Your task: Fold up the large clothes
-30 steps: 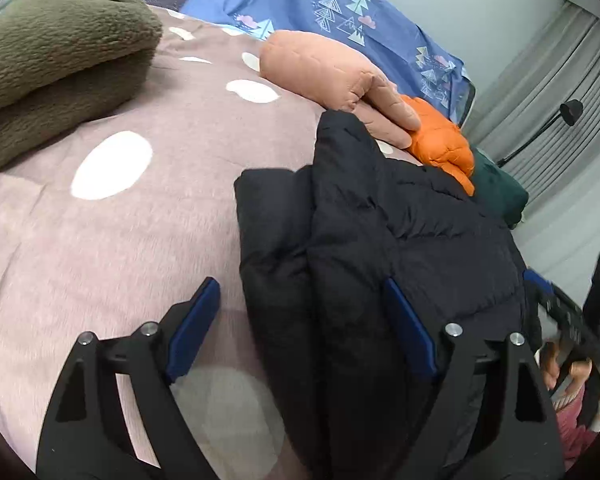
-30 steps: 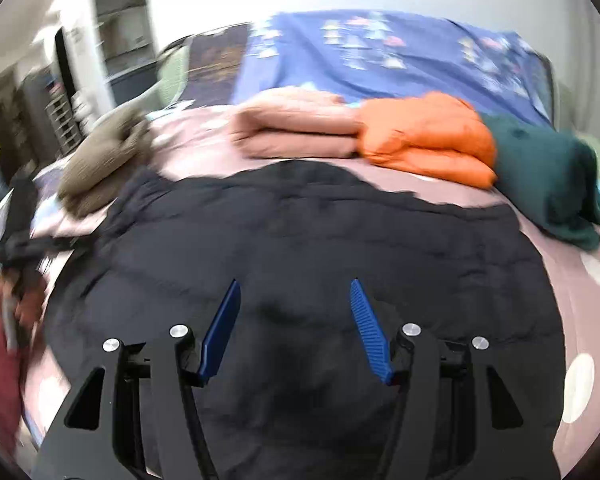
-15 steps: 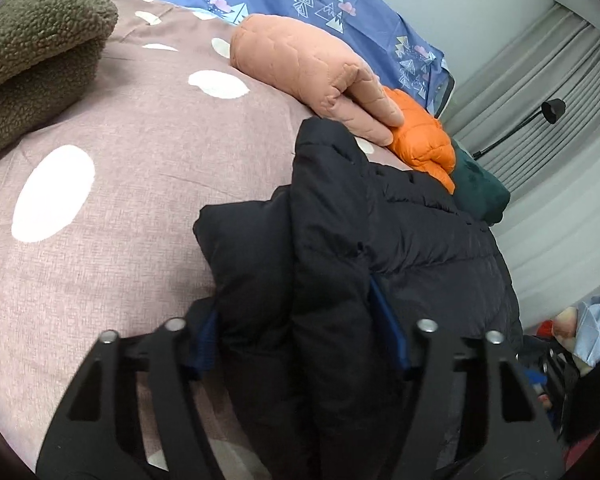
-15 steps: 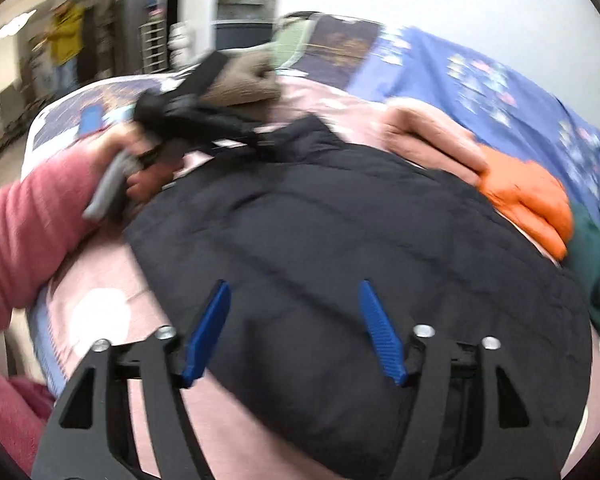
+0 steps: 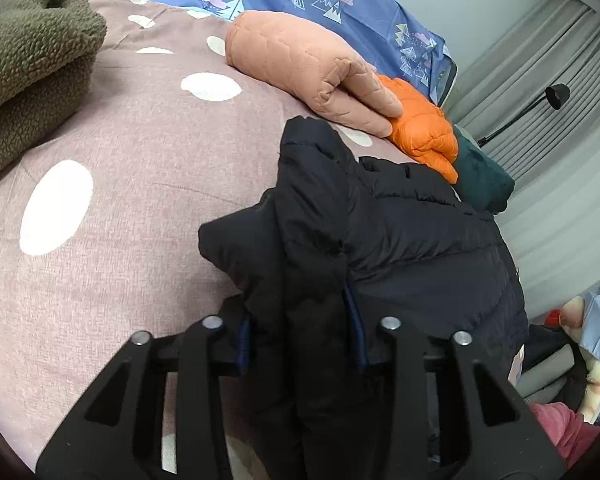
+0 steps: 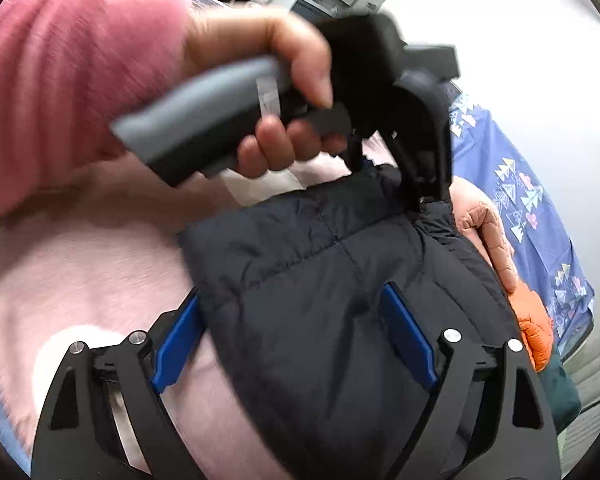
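A black puffer jacket point(image 5: 400, 232) lies on the pink spotted bedspread point(image 5: 140, 184). My left gripper point(image 5: 300, 336) is shut on a thick bunch of the jacket's left edge, its blue pads mostly buried in the fabric. In the right wrist view the jacket point(image 6: 340, 300) lies under my right gripper point(image 6: 296, 336), which is open with its fingers straddling the jacket's near corner. The left gripper point(image 6: 396, 184) shows there too, held by a hand in a pink sleeve, clamped on the jacket's far edge.
Folded clothes sit along the far side of the bed: an olive fleece point(image 5: 32, 60), a peach quilted piece point(image 5: 308, 68), an orange puffer point(image 5: 424, 128) and a dark green piece point(image 5: 484, 180). A blue patterned pillow point(image 5: 320, 0) lies behind. Curtains and a lamp point(image 5: 556, 96) stand on the right.
My left gripper moved onto the jacket's edge and closed on it, bunching and lifting it. My right gripper swung left toward the left hand and stayed open over the jacket's corner.
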`<control>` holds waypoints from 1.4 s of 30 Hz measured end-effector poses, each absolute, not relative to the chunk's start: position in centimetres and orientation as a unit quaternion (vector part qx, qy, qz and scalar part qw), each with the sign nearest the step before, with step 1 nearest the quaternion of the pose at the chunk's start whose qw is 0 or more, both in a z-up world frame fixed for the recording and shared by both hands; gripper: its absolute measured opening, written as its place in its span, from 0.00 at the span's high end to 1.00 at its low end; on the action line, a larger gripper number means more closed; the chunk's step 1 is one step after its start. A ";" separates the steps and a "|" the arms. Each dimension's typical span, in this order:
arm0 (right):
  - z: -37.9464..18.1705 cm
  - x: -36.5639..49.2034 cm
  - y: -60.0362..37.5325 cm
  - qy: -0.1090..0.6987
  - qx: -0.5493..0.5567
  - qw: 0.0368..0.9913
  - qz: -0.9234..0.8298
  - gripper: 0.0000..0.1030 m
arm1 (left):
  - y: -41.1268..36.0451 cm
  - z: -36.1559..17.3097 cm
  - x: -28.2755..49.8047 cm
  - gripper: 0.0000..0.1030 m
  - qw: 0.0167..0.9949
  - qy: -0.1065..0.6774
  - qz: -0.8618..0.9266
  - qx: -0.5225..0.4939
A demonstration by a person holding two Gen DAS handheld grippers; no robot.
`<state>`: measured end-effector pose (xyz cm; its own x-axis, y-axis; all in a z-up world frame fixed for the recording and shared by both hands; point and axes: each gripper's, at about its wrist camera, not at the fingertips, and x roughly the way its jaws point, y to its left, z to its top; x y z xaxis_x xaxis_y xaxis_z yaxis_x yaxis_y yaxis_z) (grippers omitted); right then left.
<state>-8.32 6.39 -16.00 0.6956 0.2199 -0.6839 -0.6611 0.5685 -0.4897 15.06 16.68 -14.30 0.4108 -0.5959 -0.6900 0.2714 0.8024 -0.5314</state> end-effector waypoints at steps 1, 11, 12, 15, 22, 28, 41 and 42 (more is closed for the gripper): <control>-15.8 -7.7 6.1 0.296 -0.370 0.843 0.254 0.61 | 16.7 -14.2 15.1 0.72 0.822 0.473 -0.264 -0.172; -4.3 -6.8 -3.0 0.245 -0.129 0.919 0.280 0.88 | 14.2 -4.8 13.7 0.82 0.845 0.395 -0.318 -0.170; -3.8 -7.1 -4.1 0.239 -0.112 0.922 0.282 0.88 | 13.3 -3.7 13.5 0.82 0.848 0.387 -0.325 -0.160; -2.1 -7.4 -7.9 0.228 -0.050 0.927 0.294 0.88 | 10.0 -0.4 12.7 0.82 0.856 0.371 -0.339 -0.121; -1.2 -8.8 -21.4 0.197 0.102 0.898 0.380 0.36 | 3.7 3.6 10.5 0.85 0.881 0.347 -0.317 -0.050; -6.3 1.7 -30.2 0.336 0.170 0.910 0.176 0.78 | 2.4 4.7 9.1 0.86 0.882 0.343 -0.317 -0.060; -14.3 12.4 -23.7 0.465 0.185 0.834 0.234 0.91 | -6.6 4.2 11.2 0.86 0.856 0.434 -0.280 -0.027; -13.7 11.6 -24.6 0.459 0.191 0.839 0.222 0.90 | -6.8 4.3 11.5 0.86 0.853 0.440 -0.278 -0.033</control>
<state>11.56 -24.64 -13.67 0.4799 0.5482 -0.6850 -0.1970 0.8282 0.5248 11.47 -6.83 4.28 0.4575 -0.5039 -0.7326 0.4456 0.8429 -0.3015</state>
